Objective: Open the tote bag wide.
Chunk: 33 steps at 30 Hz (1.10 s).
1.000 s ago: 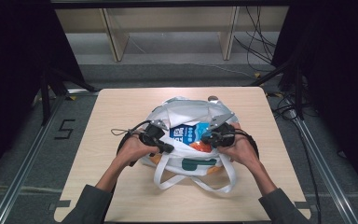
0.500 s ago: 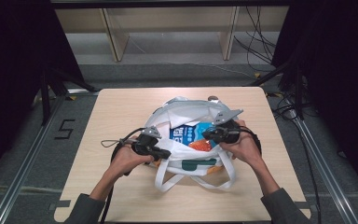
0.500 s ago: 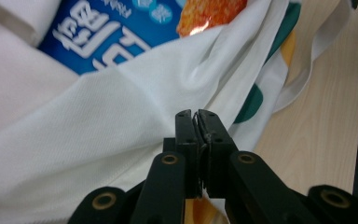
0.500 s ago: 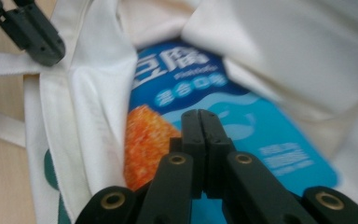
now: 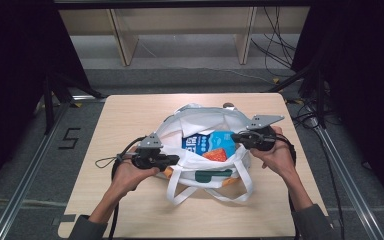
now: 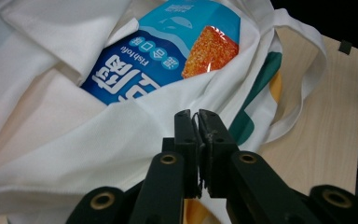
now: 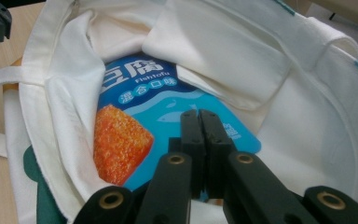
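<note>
Tote bag (image 5: 207,150), white cloth with green and orange print on its near face, lying at the middle of the tabletop (image 5: 130,115). Mouth faces up and is spread wider than a second ago, when both grippers sat closer together over the snack packet; long axis of the opening now runs left to right. Two white handles (image 5: 210,192) loop toward the near edge.

Left hand-held gripper (image 5: 172,160), at the bag's near-left rim, has moved left and nearer; its jaws are pressed together with a thin edge of the white cloth caught between them, seen in the left gripper view (image 6: 198,128).

Right hand-held gripper (image 5: 237,137), at the right rim, has shifted right; jaws together (image 7: 200,126), whether cloth is nipped cannot be told.

Snack packet (image 5: 210,146), blue with an orange picture, marked "Fishtofu", lies inside the bag, long axis running near-right to far-left.
</note>
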Motion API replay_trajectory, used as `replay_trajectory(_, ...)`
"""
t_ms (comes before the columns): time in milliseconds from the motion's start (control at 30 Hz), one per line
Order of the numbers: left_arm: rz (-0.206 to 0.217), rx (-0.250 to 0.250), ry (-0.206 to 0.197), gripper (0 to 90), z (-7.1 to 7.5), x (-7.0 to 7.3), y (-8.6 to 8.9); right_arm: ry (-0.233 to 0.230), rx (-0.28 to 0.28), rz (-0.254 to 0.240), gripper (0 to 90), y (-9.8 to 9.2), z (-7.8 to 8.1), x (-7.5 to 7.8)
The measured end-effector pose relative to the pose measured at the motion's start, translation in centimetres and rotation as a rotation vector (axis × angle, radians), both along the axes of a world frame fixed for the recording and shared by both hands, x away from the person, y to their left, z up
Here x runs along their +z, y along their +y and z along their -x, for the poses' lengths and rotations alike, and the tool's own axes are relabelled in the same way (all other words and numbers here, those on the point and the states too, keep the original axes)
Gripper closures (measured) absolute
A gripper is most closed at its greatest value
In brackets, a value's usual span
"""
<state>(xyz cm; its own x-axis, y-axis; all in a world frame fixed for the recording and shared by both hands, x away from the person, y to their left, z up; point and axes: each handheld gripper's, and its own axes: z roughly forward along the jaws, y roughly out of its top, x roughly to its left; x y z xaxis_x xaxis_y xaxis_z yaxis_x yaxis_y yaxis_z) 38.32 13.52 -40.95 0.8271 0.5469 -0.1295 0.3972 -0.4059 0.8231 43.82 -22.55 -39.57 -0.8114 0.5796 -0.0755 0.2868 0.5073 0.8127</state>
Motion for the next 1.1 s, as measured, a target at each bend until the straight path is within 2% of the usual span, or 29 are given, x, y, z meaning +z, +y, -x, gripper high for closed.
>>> replay_trajectory(133, 0.061, 0.035, -0.015, 80.8, 0.7, 0.1, 1.5, -0.011, -0.020, -0.035, 81.5, -0.4, 0.9, 0.3)
replay_trajectory(200, 0.063, 0.064, -0.008, 79.3, 1.2, 0.0, 2.2, -0.040, -0.016, -0.036, 79.2, -0.7, 1.2, 0.6)
replay_trajectory(233, 0.072, 0.061, -0.004, 78.3, 1.4, -0.1, 2.5, -0.051, -0.022, -0.045, 77.8, -0.9, 1.4, 0.7)
replay_trajectory(267, 0.078, 0.077, -0.015, 77.4, 1.6, -0.2, 2.8, -0.058, -0.034, -0.050, 77.7, -1.0, 1.7, 0.8)
replay_trajectory(367, 0.086, 0.089, -0.012, 74.9, 2.2, -0.4, 3.3, -0.055, -0.047, -0.076, 76.1, -1.3, 2.5, 0.8)
replay_trajectory(400, 0.096, 0.085, -0.011, 73.7, 2.3, -0.4, 3.4, -0.060, -0.045, -0.070, 75.1, -1.4, 2.6, 0.8)
replay_trajectory(433, 0.084, 0.085, -0.012, 70.9, 2.4, -0.4, 3.4, -0.082, -0.049, -0.076, 73.7, -1.5, 2.7, 0.7)
replay_trajectory(500, 0.090, 0.091, -0.021, 69.3, 2.8, -0.4, 3.6, -0.072, -0.061, -0.087, 72.0, -1.5, 2.9, 0.6)
replay_trajectory(533, 0.097, 0.082, -0.015, 68.4, 2.9, -0.5, 3.6, -0.050, -0.064, -0.078, 70.2, -1.6, 3.1, 0.6)
replay_trajectory(567, 0.096, 0.091, -0.017, 66.9, 3.1, -0.5, 3.7, -0.083, -0.065, -0.080, 68.7, -1.7, 3.0, 0.5)
replay_trajectory(633, 0.104, 0.093, -0.012, 63.8, 3.4, -0.6, 3.8, -0.105, -0.073, -0.091, 66.8, -1.7, 3.2, 0.3)
replay_trajectory(700, 0.117, 0.101, -0.019, 61.8, 3.6, -0.8, 4.0, -0.088, -0.089, -0.086, 63.8, -1.9, 3.7, 0.3)
replay_trajectory(733, 0.109, 0.111, -0.020, 60.9, 3.8, -0.8, 4.1, -0.096, -0.084, -0.081, 62.9, -2.0, 3.7, 0.2)
replay_trajectory(800, 0.128, 0.113, -0.012, 58.8, 3.9, -1.0, 4.4, -0.097, -0.100, -0.092, 59.7, -2.1, 3.9, 0.1)
replay_trajectory(900, 0.128, 0.110, -0.006, 56.6, 4.3, -1.3, 4.5, -0.095, -0.110, -0.093, 54.9, -2.4, 4.3, -0.1)
replay_trajectory(967, 0.113, 0.103, -0.003, 52.8, 4.6, -1.6, 4.4, -0.100, -0.119, -0.094, 52.3, -2.6, 4.5, -0.1)
replay_trajectory(1000, 0.101, 0.094, -0.002, 50.6, 4.7, -1.7, 4.4, -0.123, -0.124, -0.103, 50.9, -2.7, 4.4, -0.3)
replay_trajectory(1033, 0.095, 0.092, 0.000, 49.8, 4.8, -1.8, 4.4, -0.098, -0.129, -0.102, 50.0, -2.8, 4.6, -0.3)
replay_trajectory(1100, 0.088, 0.072, -0.013, 48.6, 5.1, -2.0, 4.3, -0.113, -0.137, -0.110, 47.5, -3.0, 4.7, -0.4)
